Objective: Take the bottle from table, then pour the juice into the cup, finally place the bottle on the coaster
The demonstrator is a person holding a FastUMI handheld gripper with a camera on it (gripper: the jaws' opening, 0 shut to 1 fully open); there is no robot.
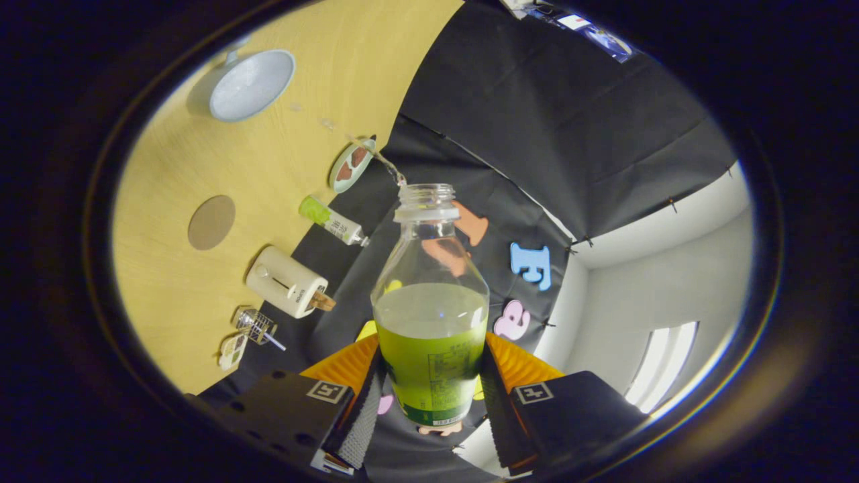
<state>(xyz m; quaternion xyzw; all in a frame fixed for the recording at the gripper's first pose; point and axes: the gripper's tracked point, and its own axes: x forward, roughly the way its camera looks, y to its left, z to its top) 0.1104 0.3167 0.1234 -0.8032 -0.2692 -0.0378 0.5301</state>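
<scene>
My gripper [429, 402] is shut on the lower body of a clear bottle [429, 268]. The bottle has no cap and is roughly half full of green juice. It is lifted off the wooden table [168, 168], which lies tilted off to the left of the fingers. A pale cup [251, 84] stands far beyond the bottle's mouth and to the left, its opening facing me. The round brown coaster [211, 221] lies on the table left of the bottle. A thin pale streak [379, 157] runs from beside the mouth toward the cup; I cannot tell whether it is juice.
Along the table's edge by the black wall stand a small plate [351, 165], a little green-capped bottle [331, 220], a white toaster [286, 282] and a small wire basket [255, 325]. Bare wood lies between the coaster and the cup.
</scene>
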